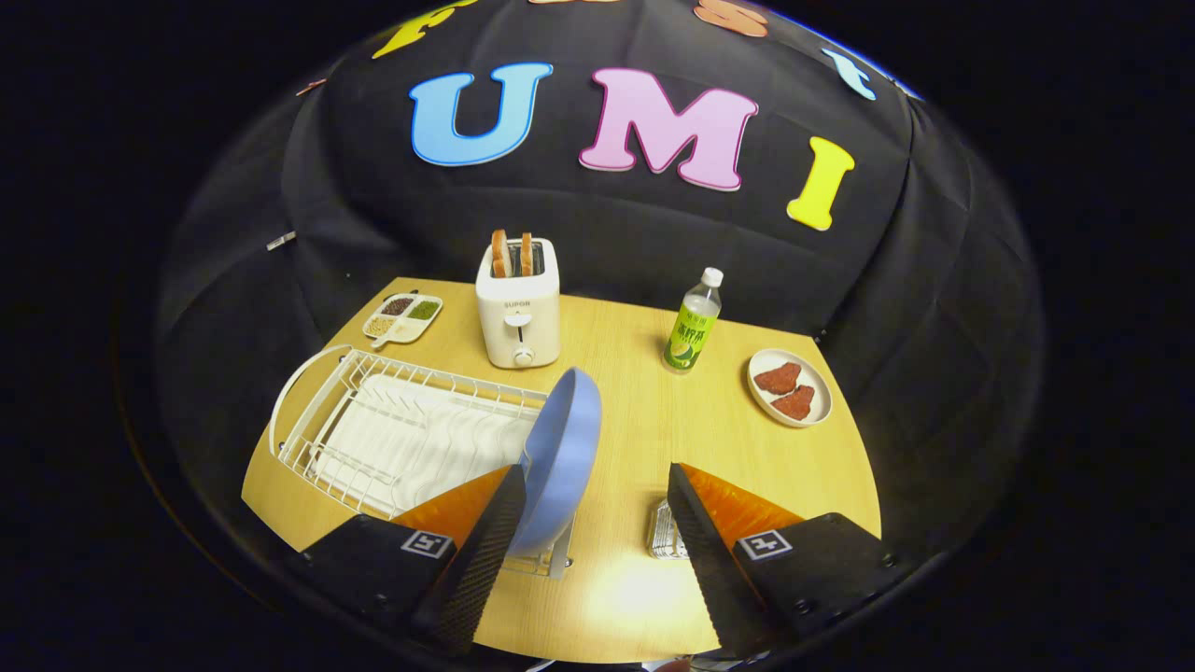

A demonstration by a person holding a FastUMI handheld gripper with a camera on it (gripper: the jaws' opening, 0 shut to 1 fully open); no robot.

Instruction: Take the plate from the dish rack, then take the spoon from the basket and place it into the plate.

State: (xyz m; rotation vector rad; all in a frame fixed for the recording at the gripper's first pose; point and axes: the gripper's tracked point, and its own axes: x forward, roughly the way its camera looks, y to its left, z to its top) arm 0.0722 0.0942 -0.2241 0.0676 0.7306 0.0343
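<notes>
A light blue plate [563, 457] stands on edge at the right end of the white wire dish rack [392, 420], leaning slightly. My gripper [594, 493] is open, fingers wide apart above the table. The left finger [485, 546] lies right beside the plate's left rim; the right finger [709, 551] is well to the plate's right, so the plate sits just inside the gap near the left finger. A small wire basket [661, 534] peeks out behind the right finger, mostly hidden; I cannot make out the spoon.
On the wooden table [644, 411] beyond the fingers stand a white toaster [518, 313] with two bread slices, a green-labelled bottle [694, 324], a divided snack dish [402, 316] and a white plate with red pieces [790, 386].
</notes>
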